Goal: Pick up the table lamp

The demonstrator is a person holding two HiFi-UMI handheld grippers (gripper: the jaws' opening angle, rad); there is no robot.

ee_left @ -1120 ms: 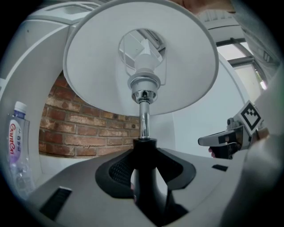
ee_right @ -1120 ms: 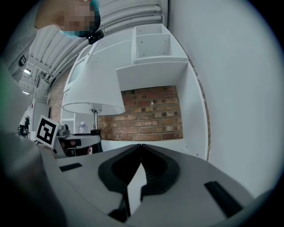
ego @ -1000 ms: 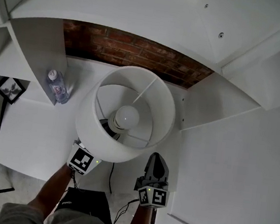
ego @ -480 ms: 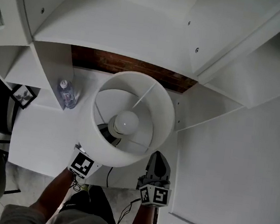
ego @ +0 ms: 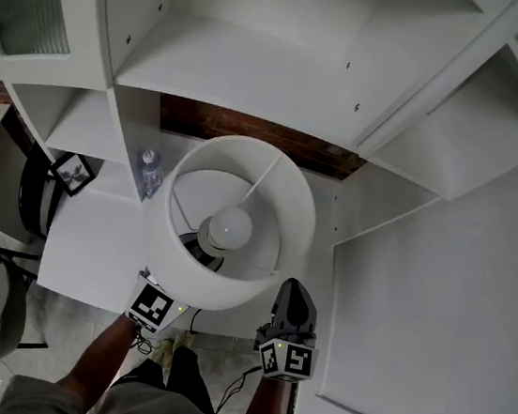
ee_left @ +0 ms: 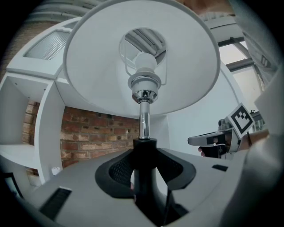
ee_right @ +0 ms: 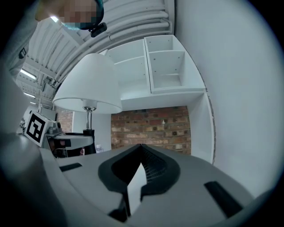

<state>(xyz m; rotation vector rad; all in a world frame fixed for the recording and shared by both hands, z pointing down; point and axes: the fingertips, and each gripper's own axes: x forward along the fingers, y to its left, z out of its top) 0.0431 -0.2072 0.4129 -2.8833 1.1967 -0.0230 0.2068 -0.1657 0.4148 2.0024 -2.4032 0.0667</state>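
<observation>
The table lamp has a white drum shade [ego: 284, 195] with a bulb [ego: 231, 229] inside, seen from above in the head view. My left gripper [ee_left: 144, 170] is shut on the lamp's black lower stem [ee_left: 144, 153], below the chrome tube [ee_left: 143, 119], and holds it upright above the desk. In the head view only its marker cube [ego: 153, 306] shows under the shade. My right gripper [ego: 291, 293] is level, just right of the shade, its jaws together with nothing between them. From the right gripper view the lamp [ee_right: 91, 84] hangs at the left.
A white desk [ego: 93, 246] lies below, with a water bottle [ego: 150, 170] and a small picture frame [ego: 72, 172] at its left. White shelves [ego: 258, 69] and a brick wall [ego: 250, 129] stand behind. A white side panel [ego: 435, 310] is close on the right. A chair [ego: 1, 300] stands at lower left.
The lamp has risen in my left gripper, and the desk now lies farther below it. My right gripper has risen alongside, still shut and empty.
</observation>
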